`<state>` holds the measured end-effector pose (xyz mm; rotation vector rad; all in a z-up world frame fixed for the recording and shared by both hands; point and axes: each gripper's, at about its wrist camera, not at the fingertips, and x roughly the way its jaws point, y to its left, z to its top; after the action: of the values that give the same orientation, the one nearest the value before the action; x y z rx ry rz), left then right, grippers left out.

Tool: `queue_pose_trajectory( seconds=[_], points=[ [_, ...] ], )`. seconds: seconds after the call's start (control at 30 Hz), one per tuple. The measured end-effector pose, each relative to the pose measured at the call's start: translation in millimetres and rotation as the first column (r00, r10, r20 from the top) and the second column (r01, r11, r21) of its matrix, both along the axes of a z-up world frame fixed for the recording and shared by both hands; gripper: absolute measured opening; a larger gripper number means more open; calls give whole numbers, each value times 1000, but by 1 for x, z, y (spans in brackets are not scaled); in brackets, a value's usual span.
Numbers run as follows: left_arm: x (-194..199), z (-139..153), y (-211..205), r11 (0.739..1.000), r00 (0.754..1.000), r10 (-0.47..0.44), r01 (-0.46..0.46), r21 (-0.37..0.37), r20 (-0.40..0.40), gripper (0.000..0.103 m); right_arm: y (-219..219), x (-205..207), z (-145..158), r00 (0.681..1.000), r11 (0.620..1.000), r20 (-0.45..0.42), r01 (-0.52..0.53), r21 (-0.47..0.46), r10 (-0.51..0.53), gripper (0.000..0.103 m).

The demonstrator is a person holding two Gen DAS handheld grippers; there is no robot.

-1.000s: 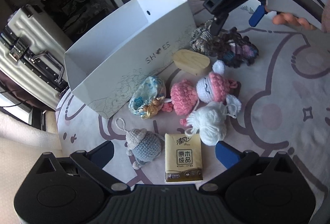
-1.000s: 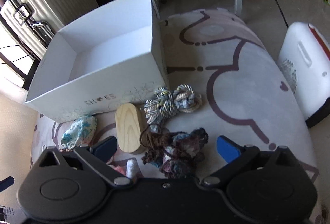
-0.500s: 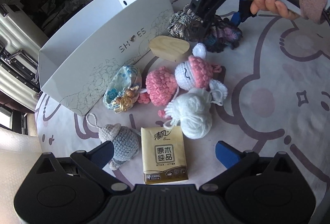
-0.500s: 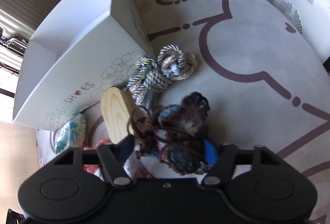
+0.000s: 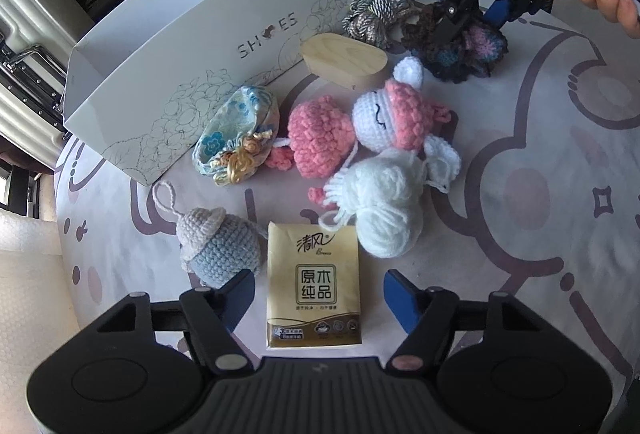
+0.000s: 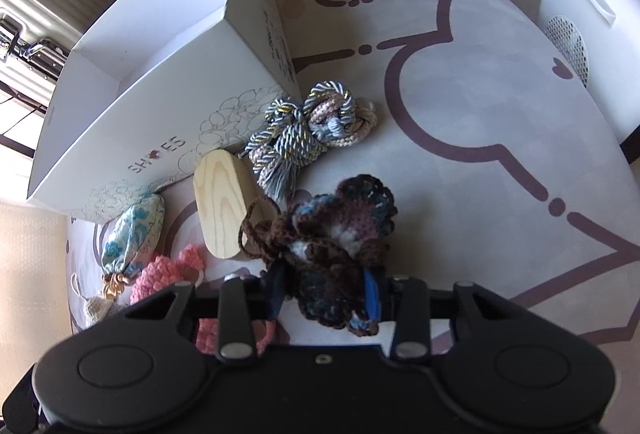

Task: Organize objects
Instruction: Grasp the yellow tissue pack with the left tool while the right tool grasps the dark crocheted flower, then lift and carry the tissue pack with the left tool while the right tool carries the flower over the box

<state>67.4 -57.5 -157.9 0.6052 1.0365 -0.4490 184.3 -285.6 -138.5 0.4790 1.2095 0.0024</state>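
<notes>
The right gripper (image 6: 325, 294) is clenched on the dark crochet piece (image 6: 340, 234): its blue pads (image 6: 372, 294) press into the near end of the yarn from both sides, and the rest of the piece spreads forward onto the rug (image 6: 500, 114). The left wrist view shows the same grip from across the rug, the black fingers of that gripper (image 5: 476, 14) sunk into the yarn at the far right. The piece is a ruffled crochet of brown, navy and blue yarn with pale patches, and a loose brown loop trails from it toward the wooden oval block (image 6: 224, 202) just beside it. The left gripper (image 5: 319, 294) has just been closing; its blue pads (image 5: 400, 298) stand on either side of the tissue pack (image 5: 314, 286) with a gap visible at each side, so it grips nothing. The tissue pack is gold with dark printed characters and lies flat between those fingers, the grey-blue crochet acorn (image 5: 218, 246) at its left and the white yarn ball (image 5: 384, 210) just beyond its far right corner. Behind these lie a pink and white crochet doll (image 5: 384, 122), a blue patterned pouch (image 5: 236, 134), a twisted cord bundle (image 5: 376, 14) and the white shoe box (image 5: 200, 46).
</notes>
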Motion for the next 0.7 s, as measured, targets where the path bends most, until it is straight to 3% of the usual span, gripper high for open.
queue_pose_trajectory(
  seconds=[0.33, 0.53, 0.7],
  points=[
    [11, -14, 2, 998, 996, 61, -60, 17, -62, 53, -7, -7, 13, 997, 1000, -74, 15, -6, -16, 38],
    [18, -12, 8, 993, 988, 115, -117, -16, -101, 53, -12, -8, 1, 995, 1000, -102, 20, -16, -22, 38],
    [21, 1, 16, 983, 979, 172, -178, -43, -114, 52, -12, -7, 16, 999, 999, -52, -4, -49, 1, 38]
  ],
)
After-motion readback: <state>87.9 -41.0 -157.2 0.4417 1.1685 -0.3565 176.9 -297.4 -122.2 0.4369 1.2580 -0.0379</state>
